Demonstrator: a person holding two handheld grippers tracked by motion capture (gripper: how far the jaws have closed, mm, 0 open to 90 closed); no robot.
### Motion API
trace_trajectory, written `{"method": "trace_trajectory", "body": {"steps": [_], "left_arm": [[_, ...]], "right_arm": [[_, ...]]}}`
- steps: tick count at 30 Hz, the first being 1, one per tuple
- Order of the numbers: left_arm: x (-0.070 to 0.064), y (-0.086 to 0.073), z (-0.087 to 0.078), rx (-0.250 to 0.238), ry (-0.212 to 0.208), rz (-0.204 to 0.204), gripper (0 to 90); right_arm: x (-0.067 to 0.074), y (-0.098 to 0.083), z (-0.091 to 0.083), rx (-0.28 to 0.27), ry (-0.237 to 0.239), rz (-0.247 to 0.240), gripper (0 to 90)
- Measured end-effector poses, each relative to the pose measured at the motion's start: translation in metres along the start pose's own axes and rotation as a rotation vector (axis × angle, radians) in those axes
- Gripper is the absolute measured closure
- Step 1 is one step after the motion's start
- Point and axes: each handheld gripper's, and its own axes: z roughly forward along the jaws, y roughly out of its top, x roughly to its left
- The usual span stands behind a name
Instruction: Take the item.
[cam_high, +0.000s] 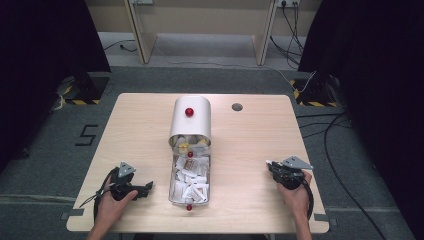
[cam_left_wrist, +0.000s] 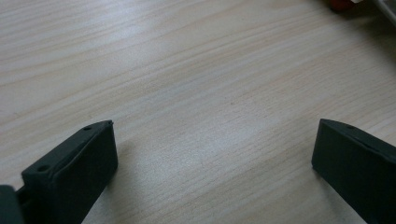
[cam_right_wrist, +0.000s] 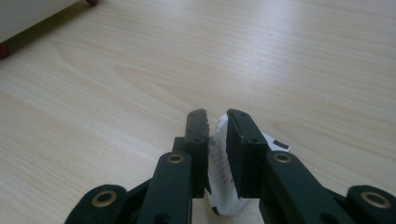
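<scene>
A long silver tin (cam_high: 173, 192) lies open in the middle of the table, holding several white sachets (cam_high: 191, 186). Its rounded lid (cam_high: 197, 127), with a red knob (cam_high: 189, 111), rests over the tin's far end. My right gripper (cam_right_wrist: 217, 114) sits low over the table at the front right (cam_high: 272, 165). Its jaws stand a narrow gap apart, and a white sachet (cam_right_wrist: 218, 158) stands loosely on edge between them, touching the wood. My left gripper (cam_left_wrist: 215, 122) is wide open and empty over bare wood, at the front left (cam_high: 149, 186) beside the tin.
A round cable hole (cam_high: 237, 106) sits in the table's far right part. The tin's side (cam_right_wrist: 28, 14) and a red foot (cam_right_wrist: 3, 49) appear at the right gripper view's upper left. Cables trail on the floor (cam_high: 330, 150) right of the table.
</scene>
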Motion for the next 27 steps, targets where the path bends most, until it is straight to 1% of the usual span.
{"method": "trace_trajectory", "body": {"steps": [3, 8, 12, 15, 19, 22, 27], "left_arm": [[0.0, 0.0, 0.0, 0.0, 0.0, 0.0, 0.0], [0.0, 0.0, 0.0, 0.0, 0.0, 0.0, 0.0], [0.0, 0.0, 0.0, 0.0, 0.0, 0.0, 0.0], [0.0, 0.0, 0.0, 0.0, 0.0, 0.0, 0.0], [0.0, 0.0, 0.0, 0.0, 0.0, 0.0, 0.0], [0.0, 0.0, 0.0, 0.0, 0.0, 0.0, 0.0], [0.0, 0.0, 0.0, 0.0, 0.0, 0.0, 0.0]], "right_arm": [[0.002, 0.003, -0.002, -0.009, 0.005, -0.002, 72.3], [0.006, 0.007, -0.005, -0.02, 0.014, 0.0, 65.2], [0.008, 0.009, -0.006, -0.024, 0.018, -0.002, 61.2], [0.01, 0.011, -0.006, -0.027, 0.031, 0.005, 55.0], [0.012, 0.012, -0.006, -0.031, 0.026, 0.01, 47.8], [0.016, 0.014, -0.007, -0.033, 0.022, -0.01, 45.6], [0.022, 0.019, -0.011, -0.039, 0.026, -0.023, 41.4]]}}
